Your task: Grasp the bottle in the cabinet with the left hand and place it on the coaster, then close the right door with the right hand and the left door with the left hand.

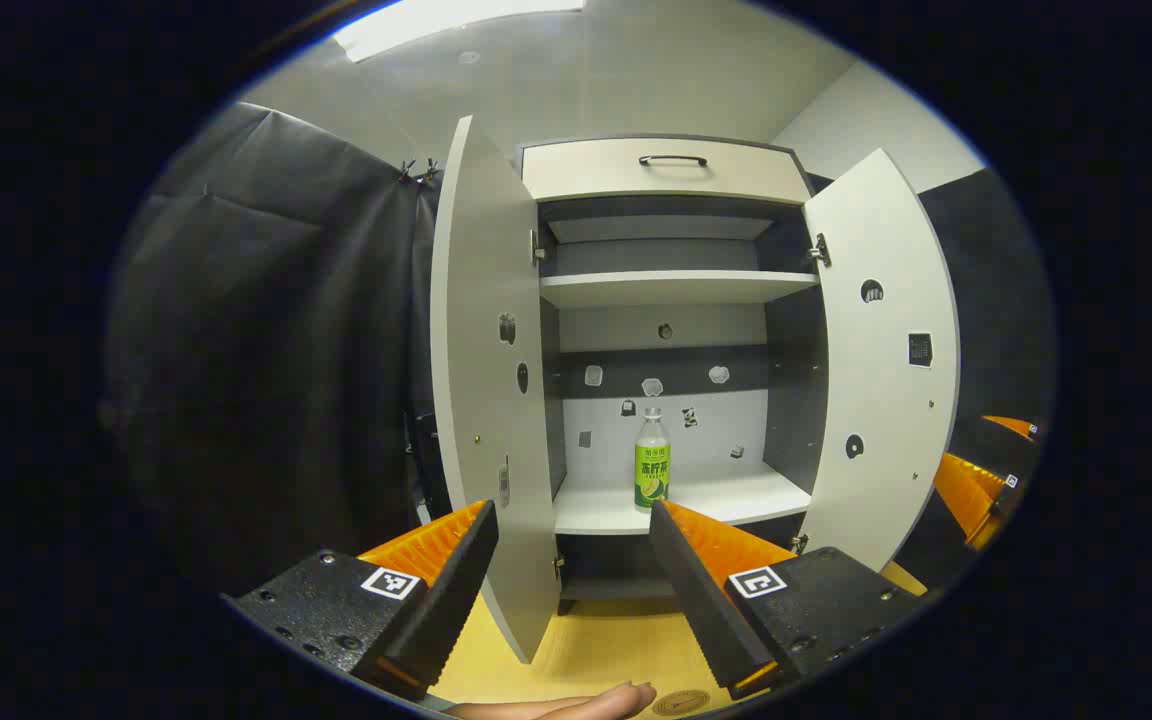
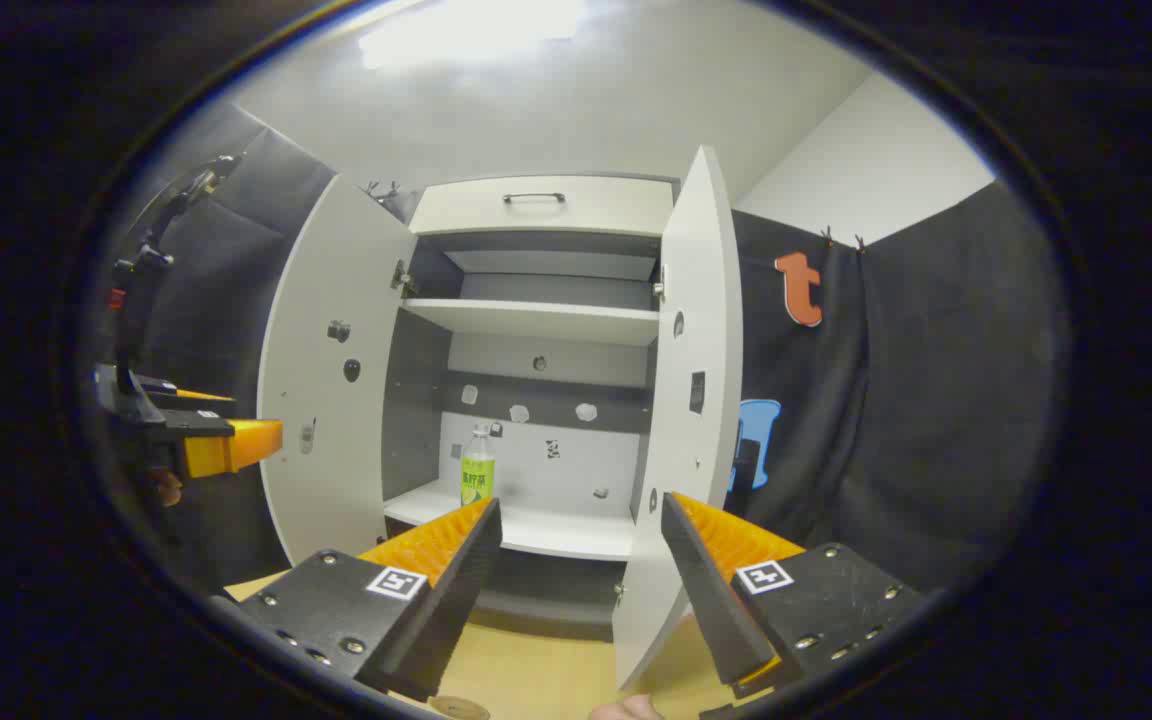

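A clear bottle [image 1: 652,460] with a green label stands upright on the lower shelf of the open cabinet [image 1: 671,170]; it appears again as the bottle [image 2: 477,478] in the right gripper view. My left gripper [image 1: 571,515] is open, short of the shelf, with nothing between its fingers. The left door [image 1: 481,380] and right door [image 1: 881,360] both stand wide open. A round coaster [image 1: 681,702] lies on the yellow tabletop by the lower edge. My right gripper [image 2: 581,508] is open and empty, facing the right door [image 2: 691,400]. The left gripper [image 2: 226,445] shows at the far left.
The upper shelf [image 1: 676,288] is bare and a closed drawer with a dark handle [image 1: 672,159] tops the cabinet. Part of a hand [image 1: 556,705] rests at the bottom edge. Black cloth hangs on both sides. The right gripper's orange fingers [image 1: 986,485] show at the far right.
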Tool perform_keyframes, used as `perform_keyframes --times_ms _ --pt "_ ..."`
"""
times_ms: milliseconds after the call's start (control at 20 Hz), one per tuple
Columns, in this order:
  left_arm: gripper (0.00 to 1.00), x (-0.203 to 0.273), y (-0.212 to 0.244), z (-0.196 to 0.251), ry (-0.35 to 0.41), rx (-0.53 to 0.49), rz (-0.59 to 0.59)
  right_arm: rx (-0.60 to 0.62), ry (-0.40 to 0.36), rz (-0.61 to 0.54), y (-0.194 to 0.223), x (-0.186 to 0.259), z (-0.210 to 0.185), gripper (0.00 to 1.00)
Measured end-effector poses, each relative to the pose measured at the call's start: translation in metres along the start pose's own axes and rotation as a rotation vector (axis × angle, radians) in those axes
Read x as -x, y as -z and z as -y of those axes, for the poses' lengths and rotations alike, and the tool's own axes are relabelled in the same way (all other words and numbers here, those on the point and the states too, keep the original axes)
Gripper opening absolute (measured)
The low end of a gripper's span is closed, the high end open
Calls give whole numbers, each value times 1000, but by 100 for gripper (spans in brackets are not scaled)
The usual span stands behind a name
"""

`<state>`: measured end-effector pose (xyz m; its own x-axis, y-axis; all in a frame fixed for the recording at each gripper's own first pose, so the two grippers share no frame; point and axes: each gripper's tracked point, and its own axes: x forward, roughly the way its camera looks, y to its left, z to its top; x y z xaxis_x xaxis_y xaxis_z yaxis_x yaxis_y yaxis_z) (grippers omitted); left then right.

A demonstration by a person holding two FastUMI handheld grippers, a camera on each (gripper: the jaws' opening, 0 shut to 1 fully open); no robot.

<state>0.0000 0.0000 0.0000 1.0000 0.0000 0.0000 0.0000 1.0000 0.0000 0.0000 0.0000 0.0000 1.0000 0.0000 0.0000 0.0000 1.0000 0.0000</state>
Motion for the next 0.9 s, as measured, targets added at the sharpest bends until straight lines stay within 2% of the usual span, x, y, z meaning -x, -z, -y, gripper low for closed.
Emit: perform_keyframes --times_ms 200,350,550,900 --pt "96 -9 1 4 22 -32 3 -22 -15 2 -2 -4 -7 97" --pt "96 -20 -1 13 67 -11 8 -59 -19 -21 -3 -16 -16 94" --pt "95 -39 -4 12 93 19 12 -81 -10 -49 -1 -36 -22 96" --pt "95 -82 5 19 117 -19 34 -52 19 -91 20 -72 -26 96"
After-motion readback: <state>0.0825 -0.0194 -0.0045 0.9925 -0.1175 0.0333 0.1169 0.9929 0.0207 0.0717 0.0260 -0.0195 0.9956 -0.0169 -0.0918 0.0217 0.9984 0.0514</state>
